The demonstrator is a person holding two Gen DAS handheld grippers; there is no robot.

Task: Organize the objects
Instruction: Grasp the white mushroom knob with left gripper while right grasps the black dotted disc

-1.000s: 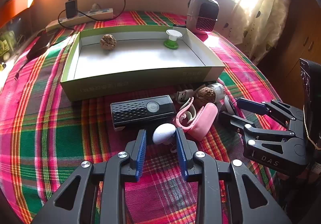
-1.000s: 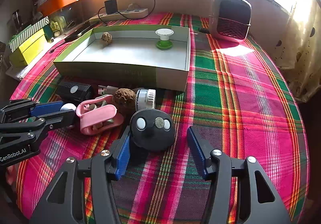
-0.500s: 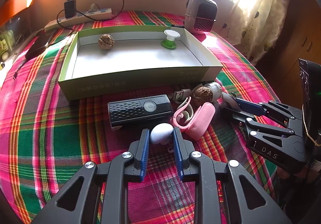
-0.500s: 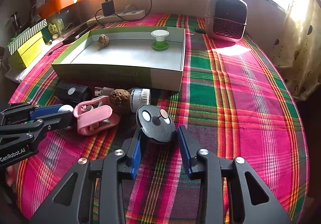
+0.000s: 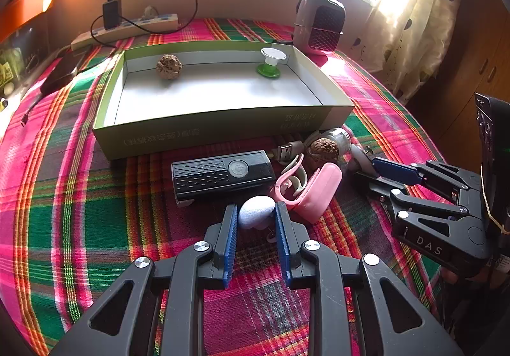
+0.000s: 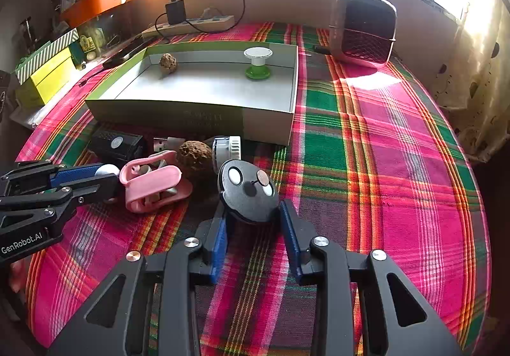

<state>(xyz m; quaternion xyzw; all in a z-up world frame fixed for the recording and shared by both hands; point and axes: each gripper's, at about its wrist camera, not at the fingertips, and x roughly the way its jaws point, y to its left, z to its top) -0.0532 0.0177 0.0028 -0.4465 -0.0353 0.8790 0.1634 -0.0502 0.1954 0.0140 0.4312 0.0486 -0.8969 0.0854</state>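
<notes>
My left gripper is shut on a white egg-shaped thing that rests on the plaid cloth. The right gripper has a black round disc with three buttons between its pads. The disc is tipped up toward the camera, and the jaws are opening slightly while the pads still touch it. Between the two grippers lie a pink case, a black ribbed device, a walnut, a USB plug and a white-capped jar. Beyond them the green box holds a second walnut and a green-and-white spool.
A small heater stands behind the box on the right. A power strip with a charger lies along the back wall. Yellow boxes sit off the table's left edge. A curtain hangs at the right.
Both grippers' jaws have come in onto their objects: the left around the white egg, the right around the black disc, which has tipped up off the cloth.
</notes>
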